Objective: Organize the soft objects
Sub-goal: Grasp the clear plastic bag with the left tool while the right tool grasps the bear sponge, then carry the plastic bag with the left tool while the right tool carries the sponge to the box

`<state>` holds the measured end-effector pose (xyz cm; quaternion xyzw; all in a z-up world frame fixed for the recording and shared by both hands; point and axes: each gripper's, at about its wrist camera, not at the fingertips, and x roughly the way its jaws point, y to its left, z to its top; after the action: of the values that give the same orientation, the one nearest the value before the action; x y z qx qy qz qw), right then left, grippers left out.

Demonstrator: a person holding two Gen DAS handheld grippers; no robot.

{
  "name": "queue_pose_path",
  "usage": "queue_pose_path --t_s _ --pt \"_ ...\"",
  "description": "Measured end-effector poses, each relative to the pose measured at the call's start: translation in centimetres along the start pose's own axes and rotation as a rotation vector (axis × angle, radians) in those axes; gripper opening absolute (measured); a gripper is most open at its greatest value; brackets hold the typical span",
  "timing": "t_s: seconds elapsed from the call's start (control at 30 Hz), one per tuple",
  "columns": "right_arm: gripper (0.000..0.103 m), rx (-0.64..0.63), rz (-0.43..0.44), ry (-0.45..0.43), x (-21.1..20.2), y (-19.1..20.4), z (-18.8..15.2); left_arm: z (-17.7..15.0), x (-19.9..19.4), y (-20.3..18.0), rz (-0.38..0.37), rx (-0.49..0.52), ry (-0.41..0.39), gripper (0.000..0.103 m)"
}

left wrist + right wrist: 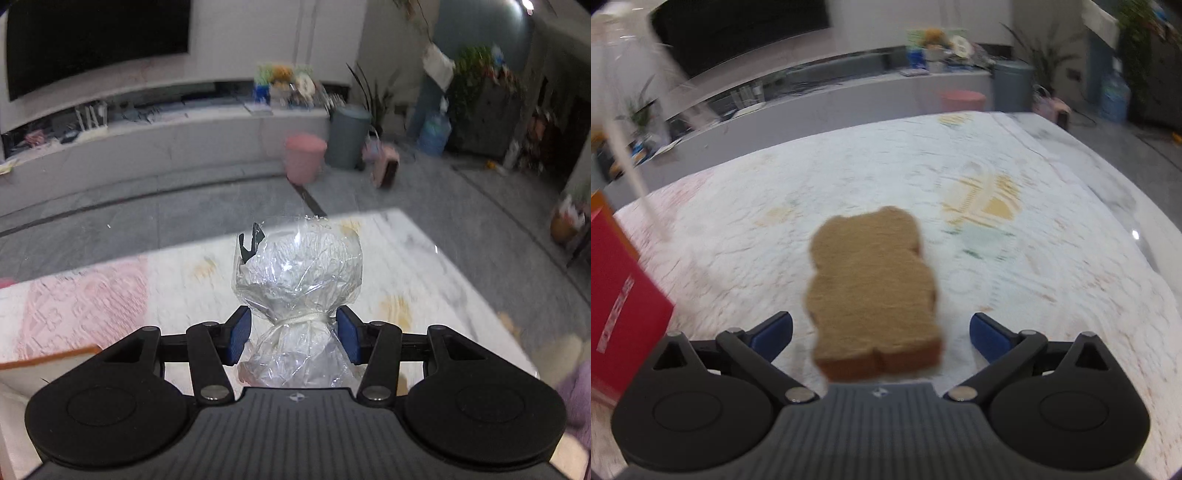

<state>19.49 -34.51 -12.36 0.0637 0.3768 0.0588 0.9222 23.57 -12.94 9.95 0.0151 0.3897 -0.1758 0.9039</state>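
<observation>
In the left wrist view my left gripper [294,325] is shut on a clear plastic bag [299,269] with a white soft thing inside. The blue pads [242,332] press on it at its string-tied neck, and it is held above the quilted cloth [406,266]. In the right wrist view a brown bear-shaped soft toy [871,291] sits between the wide-apart jaws of my right gripper [881,325], which is open. Neither pad touches the toy. The toy is blurred, so I cannot tell whether it rests on the cloth [1015,277].
A red box [617,295] stands at the left, close to my right gripper. Cream and purple soft things [576,384] lie at the cloth's right edge. On the floor beyond are a pink bin [304,157] and a grey bin [347,134].
</observation>
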Motion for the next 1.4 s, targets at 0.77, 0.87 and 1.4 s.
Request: queue_pose_path --t_s 0.77,0.87,1.4 --pt "0.063 0.045 0.097 -0.109 -3.0 0.0 1.3 -1.3 -0.6 1.0 0.058 -0.009 0.045 0.058" --pt "0.063 0.052 0.137 -0.142 -3.9 0.4 1.6 -1.0 -2.6 1.8 0.082 -0.005 0.034 0.057" --pt "0.063 -0.161 0.398 -0.282 -14.0 12.5 5.1 -4.9 -12.1 13.5 0.225 -0.095 -0.067 0.057"
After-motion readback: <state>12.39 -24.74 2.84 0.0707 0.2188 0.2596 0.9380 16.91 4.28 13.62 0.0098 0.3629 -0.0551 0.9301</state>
